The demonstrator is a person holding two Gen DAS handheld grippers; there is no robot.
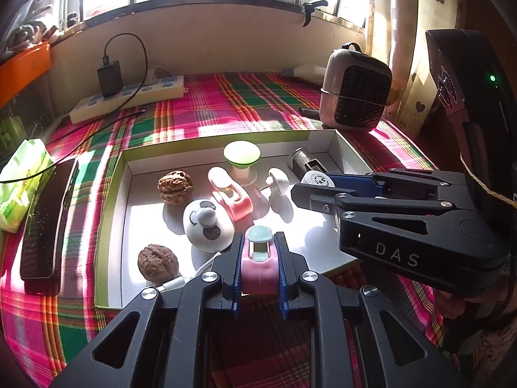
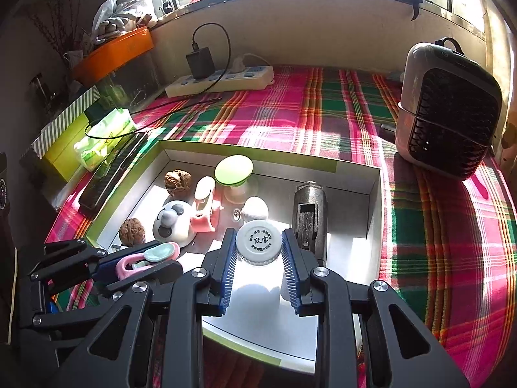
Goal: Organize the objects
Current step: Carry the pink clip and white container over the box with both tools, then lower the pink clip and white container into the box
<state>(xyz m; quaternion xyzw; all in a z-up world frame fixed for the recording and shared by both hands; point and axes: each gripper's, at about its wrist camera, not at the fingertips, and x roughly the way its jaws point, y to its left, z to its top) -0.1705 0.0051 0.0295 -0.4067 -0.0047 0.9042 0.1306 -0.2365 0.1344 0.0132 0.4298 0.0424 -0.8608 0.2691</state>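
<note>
Left wrist view: left gripper (image 1: 258, 249) had its fingers (image 1: 238, 258) narrowed onto a pink clip (image 1: 260, 266) with a pale green tab, held over the near edge of the shallow white box (image 1: 124, 174). Box sat on the plaid-covered worktop (image 1: 200, 106). Inside: two walnuts (image 1: 175, 187), panda figure (image 1: 206, 226), a second pink clip (image 1: 231, 194), green-topped suction cup (image 1: 242, 153). Right gripper (image 1: 315, 190) reached in from the right.

Right wrist view: right gripper (image 2: 258, 252) fingers (image 2: 292, 258) closed against a round white cap (image 2: 258, 242) with printed characters, above the box floor. Metal cylinder (image 2: 310, 216) lay just right of it. Heater (image 2: 449, 110) stood well apart at right.
</note>
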